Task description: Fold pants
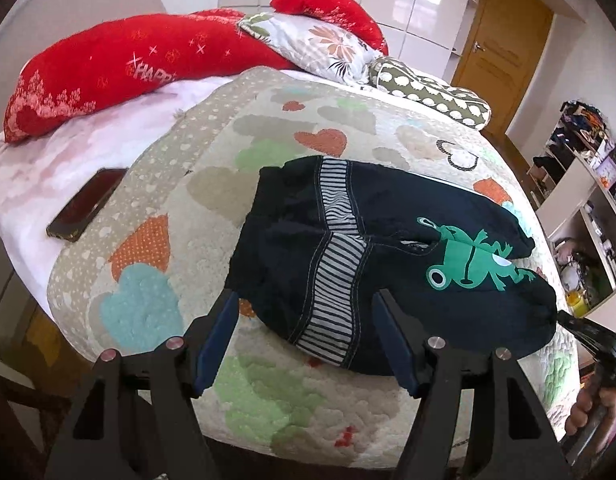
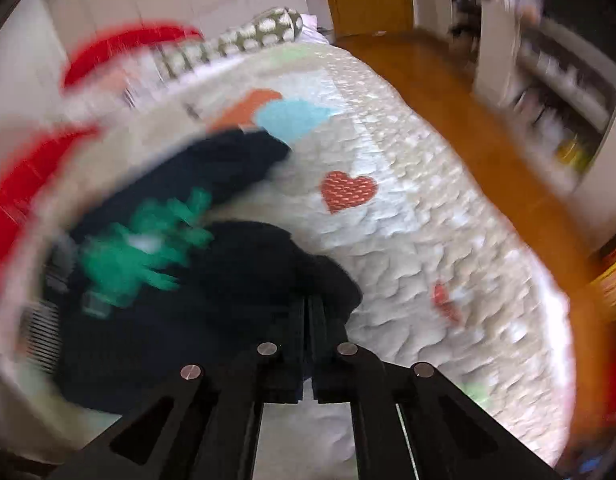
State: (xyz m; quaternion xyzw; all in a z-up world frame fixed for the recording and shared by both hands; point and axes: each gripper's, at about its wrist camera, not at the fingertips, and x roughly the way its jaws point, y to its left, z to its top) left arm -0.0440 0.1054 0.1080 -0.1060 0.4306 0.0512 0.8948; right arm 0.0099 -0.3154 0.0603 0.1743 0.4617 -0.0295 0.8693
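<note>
place: home bedroom | evidence: quilted heart-print bed cover (image 1: 308, 420); red pillows (image 1: 108, 68) at far end; wooden door (image 1: 504, 52); cluttered shelves (image 1: 588, 208) right

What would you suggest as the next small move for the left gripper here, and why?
Probably ease the left gripper down and close it on the near edge of the pants. Its jaws stand open with nothing between the pads, just above the striped panel, while the right gripper is shut by the far end.

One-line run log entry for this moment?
pants: folded on quilt | left gripper: open, above pants edge | right gripper: shut, grip unclear
</note>
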